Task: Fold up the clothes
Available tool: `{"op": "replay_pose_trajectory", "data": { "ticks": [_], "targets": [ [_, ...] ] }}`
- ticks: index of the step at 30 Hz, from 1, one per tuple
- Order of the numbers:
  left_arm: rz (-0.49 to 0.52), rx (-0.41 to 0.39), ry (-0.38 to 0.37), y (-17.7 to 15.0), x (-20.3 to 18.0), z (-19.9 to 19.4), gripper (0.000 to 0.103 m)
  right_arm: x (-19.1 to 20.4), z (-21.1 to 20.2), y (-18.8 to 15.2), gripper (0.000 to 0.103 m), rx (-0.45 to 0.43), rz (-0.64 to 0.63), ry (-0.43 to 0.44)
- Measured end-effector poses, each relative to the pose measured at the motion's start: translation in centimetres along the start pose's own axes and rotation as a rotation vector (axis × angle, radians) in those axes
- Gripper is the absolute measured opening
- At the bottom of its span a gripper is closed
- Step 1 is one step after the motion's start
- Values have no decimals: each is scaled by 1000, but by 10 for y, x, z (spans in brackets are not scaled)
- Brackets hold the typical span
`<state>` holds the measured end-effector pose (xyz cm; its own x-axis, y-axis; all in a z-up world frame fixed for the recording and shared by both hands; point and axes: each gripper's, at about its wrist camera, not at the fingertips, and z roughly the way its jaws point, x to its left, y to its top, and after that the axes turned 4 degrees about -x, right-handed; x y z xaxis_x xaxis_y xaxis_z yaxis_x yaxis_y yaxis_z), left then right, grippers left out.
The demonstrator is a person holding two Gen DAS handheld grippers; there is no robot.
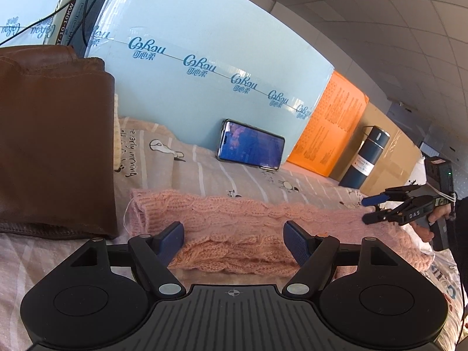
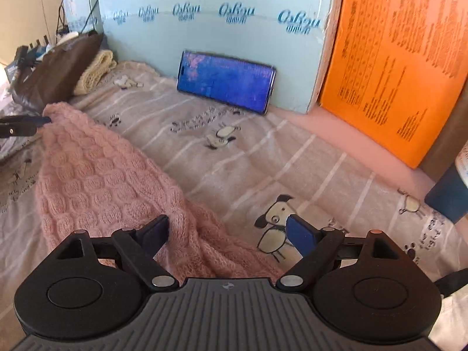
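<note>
A pink cable-knit sweater lies folded in a long strip on the patterned bedsheet; it also shows in the right wrist view. My left gripper is open, its jaws astride the sweater's near fold. My right gripper is open, its left finger at the sweater's edge, the right one over bare sheet. In the left wrist view the right gripper shows open at the sweater's far right end. In the right wrist view the left gripper's fingertips show at the sweater's far end.
A brown leather garment lies folded at left over a cream knit. A phone leans on a light blue carton. An orange box and a dark blue flask stand at right.
</note>
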<state>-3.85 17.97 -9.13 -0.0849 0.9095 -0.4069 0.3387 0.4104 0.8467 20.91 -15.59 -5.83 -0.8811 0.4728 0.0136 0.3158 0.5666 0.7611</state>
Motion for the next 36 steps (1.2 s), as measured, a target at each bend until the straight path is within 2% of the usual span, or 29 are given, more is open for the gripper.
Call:
{"op": "replay_pose_trajectory", "data": {
  "ticks": [2,5,7,12,15,18,20,22,24,25,28,30,33,36],
  "targets": [
    [-3,-9,1,0,0,-1,77,0,-26,-2,86,-102,32,0],
    [-12,-19,0,1,1,-3,77,7,-58,-11,86,-175,48,16],
    [-14,-23,0,1,1,-4,77,10,-67,-21,86,-161,25,-27],
    [-11,-25,-1,1,0,-5,77,-2,-46,-48,86,11,54,-266],
    [-40,-45,-12,3,3,-8,77,-5,-38,-61,86,-4,108,-287],
    [-144,-77,-40,8,11,-17,77,2,-50,-68,86,-101,164,-319],
    [-263,-81,-57,10,17,-25,77,9,-62,-71,87,-185,202,-346],
    [-400,-76,-88,9,21,-34,77,21,-81,-71,92,-310,238,-381],
    [-487,-84,-61,3,17,-39,90,31,-99,-72,102,-452,289,-394],
    [-526,-83,-45,0,15,-40,96,34,-106,-73,103,-519,325,-387],
    [-629,-41,-13,-9,13,-32,96,36,-111,-70,103,-640,507,-325],
    [-701,-4,9,-15,14,-22,96,45,-104,-70,103,-700,598,-318],
    [-673,-31,90,-14,12,-10,96,62,-89,-78,103,-753,701,-282],
    [-617,-22,125,-6,9,9,99,71,-74,-91,103,-737,757,-201]
  ]
}}
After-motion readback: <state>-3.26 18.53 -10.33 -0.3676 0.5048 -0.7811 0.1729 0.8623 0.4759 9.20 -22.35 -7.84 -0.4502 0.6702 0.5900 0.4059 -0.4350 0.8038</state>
